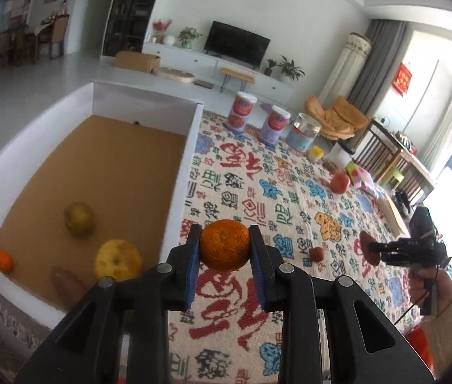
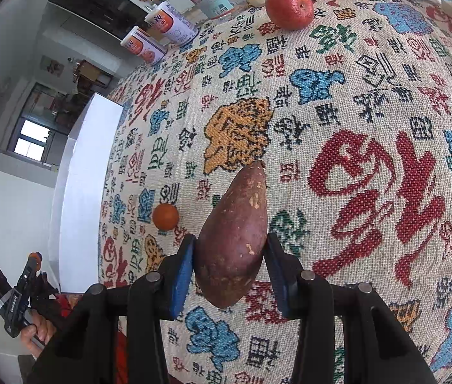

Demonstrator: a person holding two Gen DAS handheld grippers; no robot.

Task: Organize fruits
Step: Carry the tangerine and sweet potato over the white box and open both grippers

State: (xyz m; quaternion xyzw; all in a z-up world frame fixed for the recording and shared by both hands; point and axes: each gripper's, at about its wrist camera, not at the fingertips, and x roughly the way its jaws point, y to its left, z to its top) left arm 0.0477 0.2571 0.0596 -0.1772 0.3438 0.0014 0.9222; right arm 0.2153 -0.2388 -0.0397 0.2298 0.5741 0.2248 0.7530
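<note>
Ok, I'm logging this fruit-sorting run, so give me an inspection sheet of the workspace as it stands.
Surface: patterned cloth covers the table.
Job's things: white box holds a pear, a yellow apple, a small orange and a sweet potato; red apple and small mandarin lie on the cloth.
Clutter: two canisters, glass jar, packets.
Grippers: left gripper shut on an orange; right gripper shut on a second sweet potato.
Cables: thin black cable by the right hand.
Surroundings: TV, plants, chairs.

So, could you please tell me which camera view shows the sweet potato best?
The right wrist view: the sweet potato fills the centre, clamped in the right hand-held gripper. The left wrist view shows it only small and end-on at the far right.
</note>
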